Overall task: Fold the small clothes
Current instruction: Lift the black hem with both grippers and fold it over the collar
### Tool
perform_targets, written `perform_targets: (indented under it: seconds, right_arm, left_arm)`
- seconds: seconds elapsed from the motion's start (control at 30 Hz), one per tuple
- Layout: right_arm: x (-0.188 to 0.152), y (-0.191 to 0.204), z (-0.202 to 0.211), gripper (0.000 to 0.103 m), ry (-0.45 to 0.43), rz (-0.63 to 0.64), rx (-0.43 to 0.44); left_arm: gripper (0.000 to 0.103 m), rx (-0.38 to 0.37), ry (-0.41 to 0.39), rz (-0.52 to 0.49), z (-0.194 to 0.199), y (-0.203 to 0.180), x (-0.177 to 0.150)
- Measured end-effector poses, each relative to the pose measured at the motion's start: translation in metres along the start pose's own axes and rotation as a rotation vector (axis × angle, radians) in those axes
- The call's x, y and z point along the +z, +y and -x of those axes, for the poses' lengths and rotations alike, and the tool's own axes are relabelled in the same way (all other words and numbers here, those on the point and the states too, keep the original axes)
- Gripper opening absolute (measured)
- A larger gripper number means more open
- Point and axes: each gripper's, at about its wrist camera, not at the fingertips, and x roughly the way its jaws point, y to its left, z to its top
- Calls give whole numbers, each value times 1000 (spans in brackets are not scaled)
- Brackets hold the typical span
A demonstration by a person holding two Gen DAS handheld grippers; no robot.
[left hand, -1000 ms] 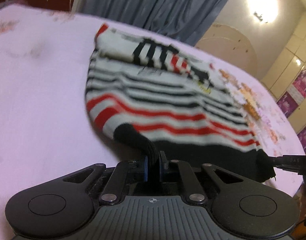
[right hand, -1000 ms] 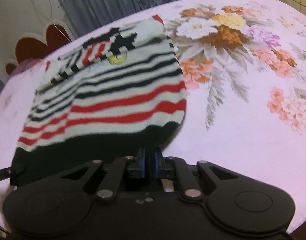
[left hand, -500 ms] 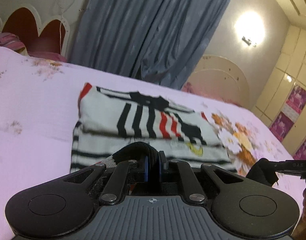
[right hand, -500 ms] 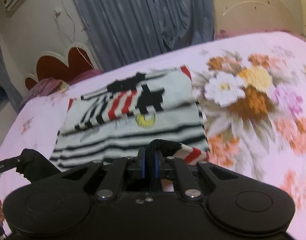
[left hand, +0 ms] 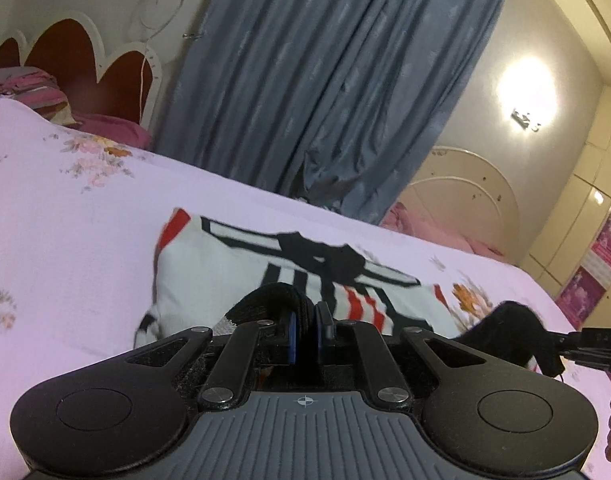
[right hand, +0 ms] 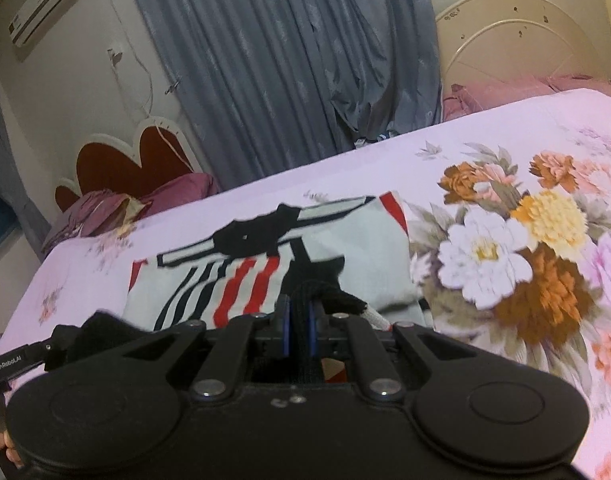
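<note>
A small white knit sweater [left hand: 209, 276] with black and red stripes lies on the pink floral bedsheet [left hand: 65, 220]; it also shows in the right wrist view [right hand: 345, 248]. My left gripper [left hand: 305, 336] is shut on the sweater's black hem at its left corner. My right gripper [right hand: 299, 328] is shut on the black hem at the right corner. Both hold the hem lifted above the upper part of the sweater. The right gripper's tip with black fabric shows in the left wrist view [left hand: 545, 340], the left one's in the right wrist view [right hand: 65, 340].
A scalloped red headboard [left hand: 85, 64] and pillows [left hand: 33, 96] stand at the far left. Grey-blue curtains [left hand: 325, 80] hang behind the bed. A second white headboard [right hand: 517, 52] stands at the right. Bare floral sheet [right hand: 525, 240] lies right of the sweater.
Both grippers have lifted the black hem and carried it forward over the sweater. The striped lower part has passed out of view beneath the grippers; the collar end now fills the view.
</note>
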Motion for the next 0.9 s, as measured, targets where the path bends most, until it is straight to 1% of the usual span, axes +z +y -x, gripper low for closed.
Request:
perform_targets:
  seconds: [0.13,0.3,0.37,0.43,0.53,0.6,0.7,0.83,0.9]
  right_arm:
    - [17,-6,-22,8,-19,-24,-3]
    - [36,-17,-60,8,-10,-85,-3]
    - [43,-21,-75,8,-4,-104,-1]
    - [51,-25,-94,8,21,-123,-5]
    - [58,-40,-123,8,84,-222,9]
    - [61,-48,-142,8,115,-277,9]
    - [63,-55,-163,8,146,-320,0]
    - [67,-62,-187,8,177,-356,-7]
    - [67,-65,-197,8,190,-384,-9]
  left_arm:
    - [8,19,-16,22,-25,1,15]
    - [8,39,-28,25,-62,-4,29]
    - [8,56,-25,40,-78,-1,35]
    - [8,86,-6,75,-96,6,40]
    - [8,129,56,133,-124,20,45]
    - [8,151,96,140,-142,25,46]
    - [8,167,139,132,-162,26,49]
    - [8,217,180,179,-185,35,55]
    - [8,223,181,184,-194,38,58]
